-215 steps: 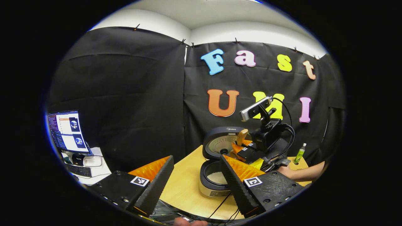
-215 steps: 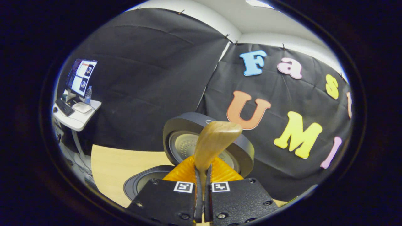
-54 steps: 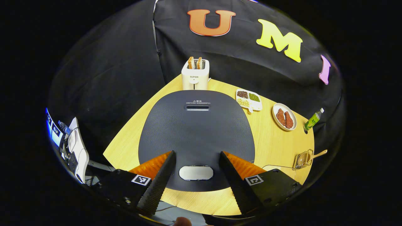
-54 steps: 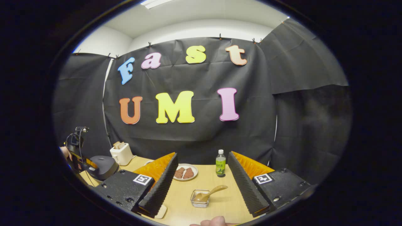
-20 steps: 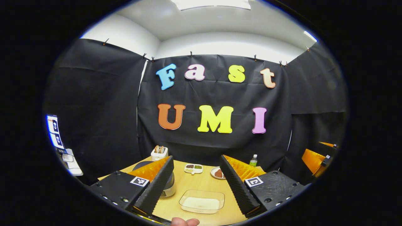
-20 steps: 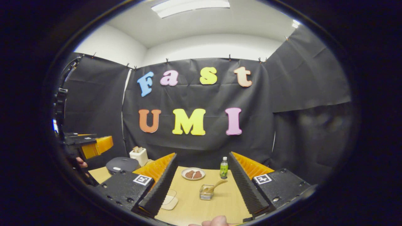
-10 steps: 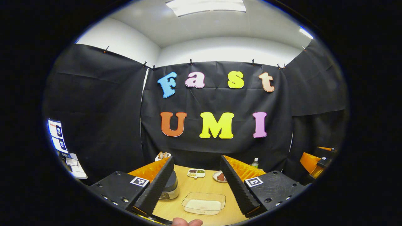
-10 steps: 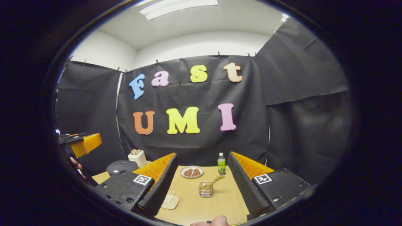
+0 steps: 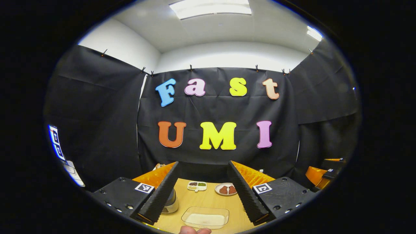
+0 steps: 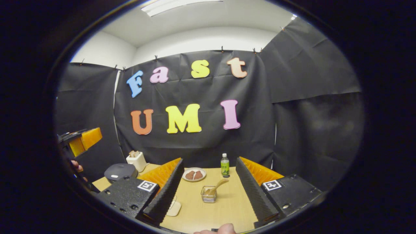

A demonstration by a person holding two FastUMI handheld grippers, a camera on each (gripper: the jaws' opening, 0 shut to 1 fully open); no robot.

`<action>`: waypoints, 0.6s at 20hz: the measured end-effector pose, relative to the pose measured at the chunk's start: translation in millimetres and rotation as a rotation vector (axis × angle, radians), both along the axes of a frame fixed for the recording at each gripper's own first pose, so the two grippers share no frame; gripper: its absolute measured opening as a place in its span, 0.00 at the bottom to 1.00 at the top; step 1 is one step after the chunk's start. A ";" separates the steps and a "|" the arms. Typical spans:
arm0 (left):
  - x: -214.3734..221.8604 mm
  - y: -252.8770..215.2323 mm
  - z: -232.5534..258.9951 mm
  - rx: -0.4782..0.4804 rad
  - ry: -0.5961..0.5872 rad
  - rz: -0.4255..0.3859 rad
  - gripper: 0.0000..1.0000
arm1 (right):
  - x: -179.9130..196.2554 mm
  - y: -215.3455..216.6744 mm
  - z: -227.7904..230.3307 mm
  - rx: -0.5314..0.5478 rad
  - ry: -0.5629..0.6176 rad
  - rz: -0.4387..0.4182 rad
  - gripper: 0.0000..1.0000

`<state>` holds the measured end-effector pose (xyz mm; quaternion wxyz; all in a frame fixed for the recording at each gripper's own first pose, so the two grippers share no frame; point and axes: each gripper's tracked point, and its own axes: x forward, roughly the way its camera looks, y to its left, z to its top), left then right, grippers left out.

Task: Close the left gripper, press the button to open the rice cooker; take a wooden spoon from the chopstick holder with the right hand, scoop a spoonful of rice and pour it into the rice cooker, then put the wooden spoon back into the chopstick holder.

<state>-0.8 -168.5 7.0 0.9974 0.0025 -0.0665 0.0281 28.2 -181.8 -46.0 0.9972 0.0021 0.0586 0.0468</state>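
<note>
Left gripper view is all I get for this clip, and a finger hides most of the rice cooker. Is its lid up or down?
Observer: Down. In the right gripper view the rice cooker sits closed beside the toaster.
Operator: Where is the wooden spoon?
Observer: The wooden spoon stands in the chopstick holder, with its handle leaning to the right, on the table.
Operator: Is the right gripper carrying anything?
Observer: No. The right gripper has its jaws wide open and empty, with the holder framed between them farther off.
</note>
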 end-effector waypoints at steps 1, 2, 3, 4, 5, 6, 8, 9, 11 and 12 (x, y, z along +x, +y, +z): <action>1.6 1.1 1.0 -0.003 -0.003 0.003 0.95 | 1.3 1.4 0.9 0.002 0.001 0.003 1.00; 3.3 1.6 1.7 -0.001 -0.006 0.004 0.95 | 1.5 1.9 1.0 0.000 -0.003 0.002 1.00; 2.0 2.0 1.6 0.000 -0.003 0.007 0.95 | 2.0 0.6 2.0 -0.004 -0.004 -0.001 1.00; 1.8 2.7 0.7 0.000 -0.002 0.008 0.95 | 0.9 0.4 2.3 -0.001 -0.006 -0.001 0.99; 2.2 2.2 -0.3 0.003 0.000 0.007 0.95 | -0.2 1.0 2.9 0.001 -0.006 -0.003 1.00; 0.9 3.1 0.1 0.009 -0.001 0.005 0.95 | -1.0 1.0 2.5 0.004 -0.007 -0.004 1.00; -0.6 3.7 -2.7 0.018 0.013 0.002 0.95 | -3.9 2.7 0.0 0.002 -0.001 -0.007 1.00; -0.8 4.4 -4.0 0.021 0.018 0.001 0.95 | -5.0 3.1 -0.6 0.000 0.002 -0.010 1.00; -3.0 5.8 -4.6 0.025 0.019 -0.002 0.95 | -8.5 5.4 -0.9 0.008 0.006 -0.014 1.00; -4.6 6.1 -3.8 0.028 0.019 -0.005 0.95 | -10.4 5.9 -1.0 0.011 0.003 -0.017 1.00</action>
